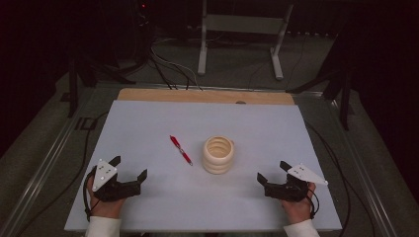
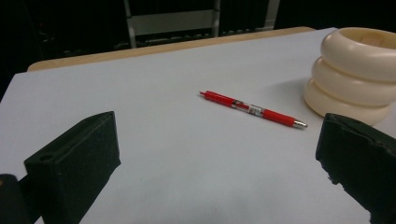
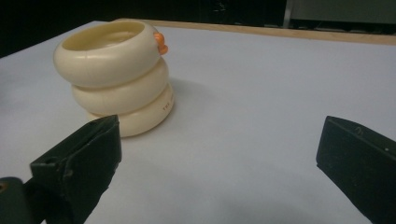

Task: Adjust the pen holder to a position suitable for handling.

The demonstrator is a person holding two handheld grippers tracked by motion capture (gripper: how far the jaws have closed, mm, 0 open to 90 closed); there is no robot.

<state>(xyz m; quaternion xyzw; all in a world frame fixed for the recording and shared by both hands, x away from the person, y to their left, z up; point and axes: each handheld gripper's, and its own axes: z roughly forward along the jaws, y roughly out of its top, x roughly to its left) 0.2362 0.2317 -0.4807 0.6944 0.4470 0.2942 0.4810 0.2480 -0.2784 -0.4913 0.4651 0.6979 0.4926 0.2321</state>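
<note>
Two grippers rest apart, jaws released and empty. The left gripper (image 1: 129, 168) faces the red pen (image 1: 181, 149), lying flat just left of the cream holder (image 1: 218, 154); the right gripper (image 1: 273, 171) waits. Best pinch the pen mid-barrel, square across.
</note>
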